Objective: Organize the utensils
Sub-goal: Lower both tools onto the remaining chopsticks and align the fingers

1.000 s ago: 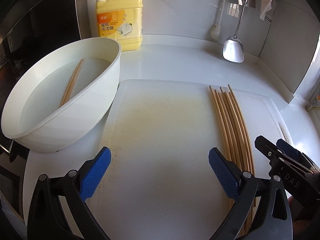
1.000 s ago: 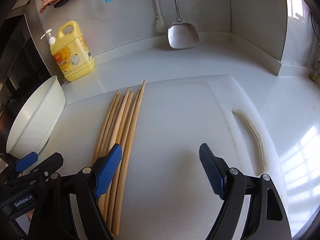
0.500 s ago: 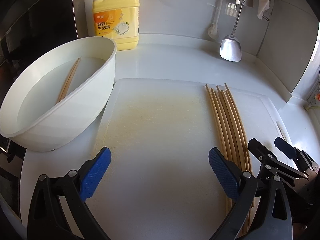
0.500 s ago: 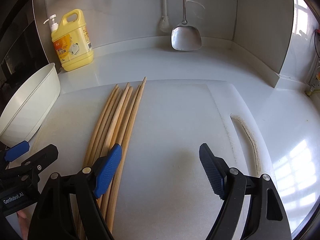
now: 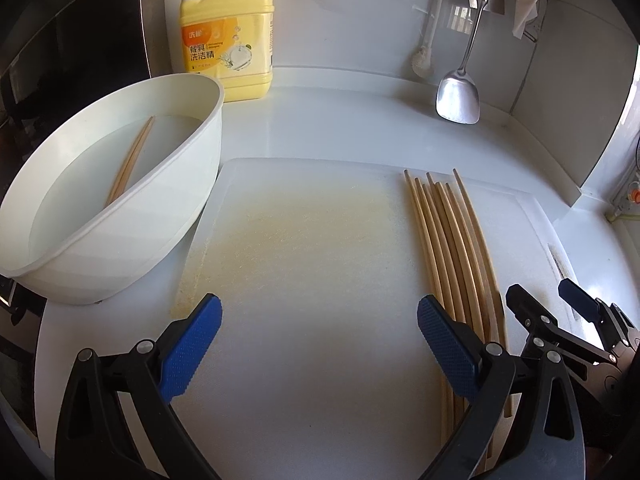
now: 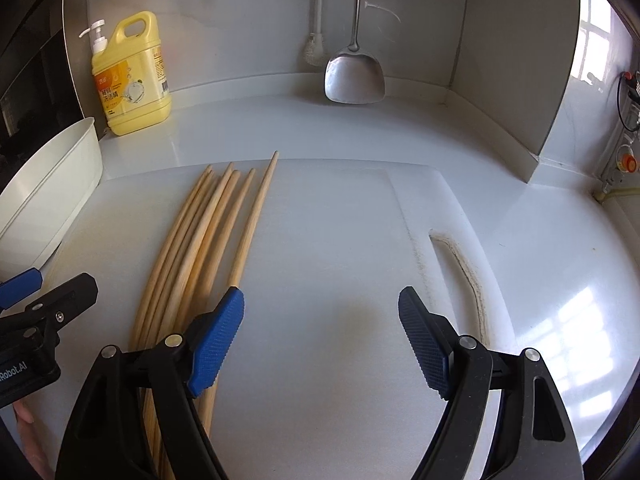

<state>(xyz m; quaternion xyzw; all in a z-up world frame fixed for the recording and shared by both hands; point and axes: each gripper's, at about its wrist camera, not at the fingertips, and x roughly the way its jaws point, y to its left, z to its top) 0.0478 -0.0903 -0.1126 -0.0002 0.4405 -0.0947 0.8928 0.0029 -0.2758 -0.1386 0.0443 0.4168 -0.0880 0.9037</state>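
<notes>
Several wooden chopsticks (image 5: pixel 448 236) (image 6: pixel 208 236) lie side by side on a white cutting board (image 5: pixel 304 248) (image 6: pixel 344 240). Two more chopsticks (image 5: pixel 130 160) rest in the water of a white basin (image 5: pixel 176 216) (image 6: pixel 48 192) at the left. My left gripper (image 5: pixel 320 340) hovers open over the bare board, its right finger beside the bundle's near ends. My right gripper (image 6: pixel 320 336) is open too, nothing between its jaws, its left fingertip over the rightmost chopstick. Each gripper shows at the edge of the other's view.
A yellow detergent bottle (image 5: pixel 228 36) (image 6: pixel 130 80) stands at the back left by the wall. A metal spatula (image 5: pixel 460 92) (image 6: pixel 354 76) and a white brush (image 5: pixel 424 60) hang on the back wall. A dark stove surface (image 5: pixel 60 52) lies behind the basin.
The right wrist view has rolled and shifted a little, so the chopsticks now stand more upright in it. The left gripper has barely moved. Both stay open.
</notes>
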